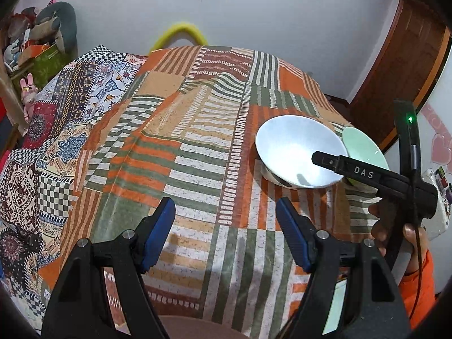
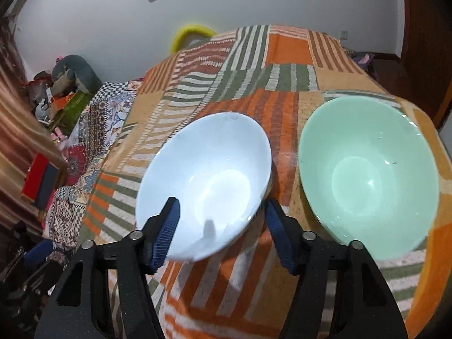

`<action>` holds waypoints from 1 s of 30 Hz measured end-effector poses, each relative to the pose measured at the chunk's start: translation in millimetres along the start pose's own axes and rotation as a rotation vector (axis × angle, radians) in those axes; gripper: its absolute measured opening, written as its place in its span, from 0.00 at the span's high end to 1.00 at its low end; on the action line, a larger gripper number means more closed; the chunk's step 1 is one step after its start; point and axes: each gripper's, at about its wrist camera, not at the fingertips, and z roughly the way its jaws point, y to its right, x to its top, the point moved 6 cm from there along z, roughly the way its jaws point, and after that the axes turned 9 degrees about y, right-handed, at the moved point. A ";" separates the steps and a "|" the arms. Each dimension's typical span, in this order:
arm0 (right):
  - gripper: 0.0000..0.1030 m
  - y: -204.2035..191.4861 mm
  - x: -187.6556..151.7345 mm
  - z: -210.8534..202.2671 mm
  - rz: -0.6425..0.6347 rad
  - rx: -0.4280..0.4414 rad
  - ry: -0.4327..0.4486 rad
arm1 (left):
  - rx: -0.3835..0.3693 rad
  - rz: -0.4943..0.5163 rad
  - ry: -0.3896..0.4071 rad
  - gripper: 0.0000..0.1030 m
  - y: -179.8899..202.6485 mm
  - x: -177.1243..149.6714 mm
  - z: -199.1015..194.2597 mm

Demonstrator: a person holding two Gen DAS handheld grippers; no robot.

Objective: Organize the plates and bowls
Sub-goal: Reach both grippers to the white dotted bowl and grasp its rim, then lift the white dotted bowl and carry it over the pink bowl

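Observation:
A white bowl [image 2: 209, 175] and a mint-green bowl [image 2: 367, 175] sit side by side on the striped cloth [image 2: 282, 65]. My right gripper [image 2: 221, 206] straddles the white bowl's near rim. Its left fingertip hangs over the bowl's inside and its right fingertip sits just outside the rim, with the pads clear of the wall. The left wrist view shows the right gripper [image 1: 319, 159], held by a hand [image 1: 395, 226], reaching over the white bowl [image 1: 293, 147] with the green bowl [image 1: 364, 144] behind it. My left gripper [image 1: 223, 206] hovers open over bare cloth to the left of the white bowl, holding nothing.
A patchwork cloth [image 1: 56, 130] covers the left part of the surface. Toys and boxes [image 1: 36, 42] are piled by the far left wall. A yellow curved thing [image 1: 180, 32] rises behind the far edge. A wooden door [image 1: 401, 65] stands at the right.

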 end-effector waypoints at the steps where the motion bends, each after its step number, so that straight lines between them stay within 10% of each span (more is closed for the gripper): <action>1: 0.47 0.9 0.3 1.2 0.001 -0.006 0.004 | 0.001 0.000 -0.001 0.29 -0.5 0.0 1.7; 8: 0.73 -5.2 -1.0 14.1 -0.109 -0.005 -0.023 | 0.007 0.003 -0.015 0.29 -3.0 4.3 17.6; 18: 0.75 -26.9 -22.0 17.2 -0.318 0.044 -0.074 | 0.033 -0.017 -0.084 0.29 -11.4 15.3 63.1; 30: 0.77 -36.8 -29.9 18.8 -0.292 0.123 -0.103 | -0.006 -0.002 -0.193 0.86 -8.1 0.7 105.0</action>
